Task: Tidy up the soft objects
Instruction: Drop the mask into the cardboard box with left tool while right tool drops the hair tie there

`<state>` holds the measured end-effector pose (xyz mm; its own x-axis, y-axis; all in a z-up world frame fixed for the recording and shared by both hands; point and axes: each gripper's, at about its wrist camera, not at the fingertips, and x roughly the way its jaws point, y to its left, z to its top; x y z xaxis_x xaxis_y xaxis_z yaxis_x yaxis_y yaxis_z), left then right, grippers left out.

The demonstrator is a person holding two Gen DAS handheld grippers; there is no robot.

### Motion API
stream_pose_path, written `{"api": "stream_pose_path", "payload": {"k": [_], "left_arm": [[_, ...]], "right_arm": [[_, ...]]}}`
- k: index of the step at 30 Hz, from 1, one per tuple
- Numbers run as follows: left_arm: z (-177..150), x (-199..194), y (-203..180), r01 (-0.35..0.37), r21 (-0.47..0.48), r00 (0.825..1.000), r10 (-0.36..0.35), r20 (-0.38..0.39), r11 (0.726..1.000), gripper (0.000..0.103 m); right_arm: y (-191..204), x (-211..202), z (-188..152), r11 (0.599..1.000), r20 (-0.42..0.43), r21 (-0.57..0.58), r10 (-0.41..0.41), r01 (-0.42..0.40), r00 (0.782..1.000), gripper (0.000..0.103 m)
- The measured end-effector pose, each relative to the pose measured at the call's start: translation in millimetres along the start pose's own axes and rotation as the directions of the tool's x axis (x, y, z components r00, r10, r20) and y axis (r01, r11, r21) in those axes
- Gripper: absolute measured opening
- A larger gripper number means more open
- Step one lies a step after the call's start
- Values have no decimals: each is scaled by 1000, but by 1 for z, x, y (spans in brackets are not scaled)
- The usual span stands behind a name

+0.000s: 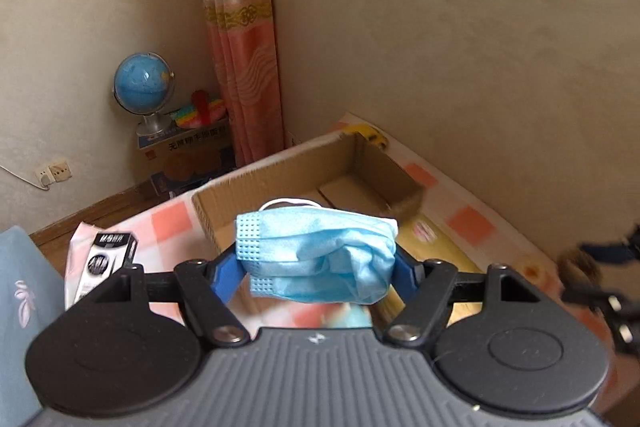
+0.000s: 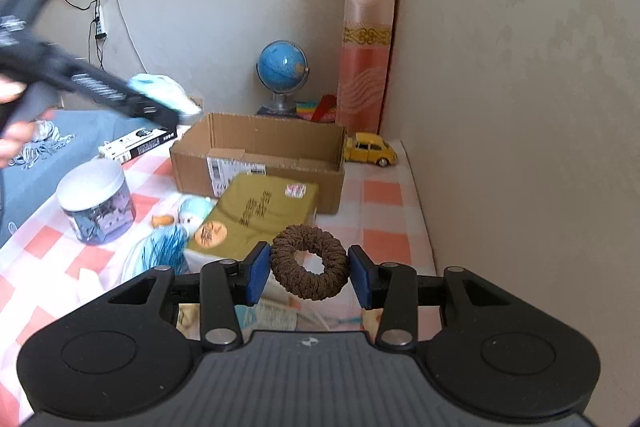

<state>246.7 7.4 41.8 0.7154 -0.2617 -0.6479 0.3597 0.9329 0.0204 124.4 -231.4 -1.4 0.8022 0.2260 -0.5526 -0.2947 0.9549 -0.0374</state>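
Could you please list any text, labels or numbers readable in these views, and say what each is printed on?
None reads with certainty.
Box under the globe: Chinese characters, too blurred to quote.
Olive tissue pack: Chinese characters, illegible.
Cardboard box: shipping label, too small.
Black-and-white carton: blurred print.

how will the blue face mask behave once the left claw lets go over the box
The face mask looks floppy: it bunches between the left claw. Probably very light, so it may flutter rather than fall straight into the cardboard box.
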Motion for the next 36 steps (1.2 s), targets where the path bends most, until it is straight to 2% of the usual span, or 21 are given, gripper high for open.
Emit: {"api": "stream_pose_path", "payload": {"k": [7,8,9,11,13,18,20,25,31,36], "left_arm": [[25,54,14,-38,-49,999,37,-22,998,74],[26,59,15,-37,-59,999,36,-21,998,77],[26,63,16,-38,-67,999,37,-20,997,87],[25,67,17,-53,-86,999,52,-17,995,95],[23,65,18,-48,-95,999,47,-20,994,95],[8,31,11,-59,-89,998,58,-8,994,96],[-3,12,6,-64,-87,998,64,-2,994,99],[-43,-34,-9,-46,-102,999,47,9,994,101],[-83,-72,-22,-112,-127,993,115,12,985,101],[-106,-94,-32,-167,-104,984,172,36,980,101]], "right_arm": [[-1,9,11,1000,14,1,-1,1,1000,47],[-1,10,12,1000,13,0,-1,1,1000,47],[-1,12,13,1000,12,-1,-2,2,1000,47],[0,14,15,1000,11,-3,-2,2,1000,47],[0,14,16,1000,12,-5,-3,3,1000,47],[1,14,22,1000,17,-8,3,-3,1000,47],[0,16,26,1000,17,-4,13,-13,1000,47],[0,24,40,999,28,0,36,-36,999,47],[4,52,74,997,22,-34,70,-69,997,48],[6,93,109,996,3,-52,79,-79,997,48]]}}
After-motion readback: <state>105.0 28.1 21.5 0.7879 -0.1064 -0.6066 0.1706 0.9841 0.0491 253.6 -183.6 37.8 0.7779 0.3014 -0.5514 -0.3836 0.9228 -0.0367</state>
